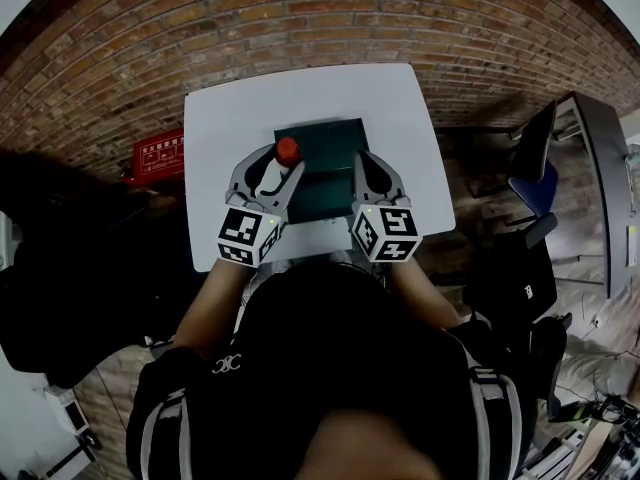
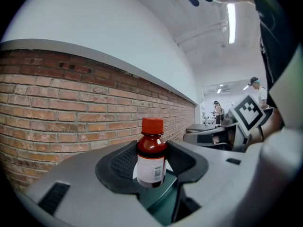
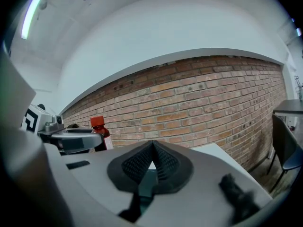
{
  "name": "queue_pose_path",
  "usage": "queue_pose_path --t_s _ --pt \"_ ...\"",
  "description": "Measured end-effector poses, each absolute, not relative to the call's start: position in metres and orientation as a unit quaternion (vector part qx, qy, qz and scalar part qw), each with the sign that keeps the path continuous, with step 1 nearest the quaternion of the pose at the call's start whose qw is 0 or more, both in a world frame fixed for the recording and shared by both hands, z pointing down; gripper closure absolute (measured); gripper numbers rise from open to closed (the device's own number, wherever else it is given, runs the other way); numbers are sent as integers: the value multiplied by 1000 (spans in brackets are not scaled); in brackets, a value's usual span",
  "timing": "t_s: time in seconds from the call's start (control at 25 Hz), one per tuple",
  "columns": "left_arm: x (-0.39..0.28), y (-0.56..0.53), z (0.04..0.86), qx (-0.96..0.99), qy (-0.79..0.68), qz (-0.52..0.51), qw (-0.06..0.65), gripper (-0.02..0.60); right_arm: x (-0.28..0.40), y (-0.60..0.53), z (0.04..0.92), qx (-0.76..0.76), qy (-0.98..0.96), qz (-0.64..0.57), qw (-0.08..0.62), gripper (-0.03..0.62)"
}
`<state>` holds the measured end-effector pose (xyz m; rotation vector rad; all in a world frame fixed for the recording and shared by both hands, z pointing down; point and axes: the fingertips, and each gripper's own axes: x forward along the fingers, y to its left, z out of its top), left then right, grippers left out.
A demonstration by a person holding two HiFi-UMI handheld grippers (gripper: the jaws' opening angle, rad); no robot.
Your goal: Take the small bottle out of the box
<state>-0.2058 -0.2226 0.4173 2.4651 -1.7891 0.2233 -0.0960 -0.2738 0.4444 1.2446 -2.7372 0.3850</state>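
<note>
The small brown bottle (image 1: 287,151) with a red cap and white label stands upright between the pads of my left gripper (image 1: 279,165), which is shut on it. It is held above the left part of the dark green box (image 1: 327,180) on the white table (image 1: 230,118). In the left gripper view the bottle (image 2: 151,161) fills the gap of the left gripper (image 2: 152,156), with the box (image 2: 160,201) below. My right gripper (image 1: 364,161) is at the box's right wall. In its own view the right gripper (image 3: 151,156) is shut, a strip of green box (image 3: 147,184) pinched between the pads, and the bottle (image 3: 99,130) shows at the left.
A brick wall (image 1: 330,18) runs just beyond the table's far edge. A red case (image 1: 160,153) lies on the floor to the left. Dark and blue chairs (image 1: 532,173) and a grey desk (image 1: 600,158) stand to the right. People stand far off in the left gripper view.
</note>
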Motion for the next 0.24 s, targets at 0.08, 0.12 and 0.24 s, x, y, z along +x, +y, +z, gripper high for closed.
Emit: queue_pose_path --t_s 0.08,0.12,0.24 --pt "-206 -221 417 804 -588 74 44 380 -95 -273 444 413 -901 125 54 566" --pt "-206 -220 416 803 -590 75 43 380 -95 -272 444 414 -900 125 54 566" --pt "-206 -217 413 801 -593 74 40 380 -94 -269 444 416 -899 126 54 566"
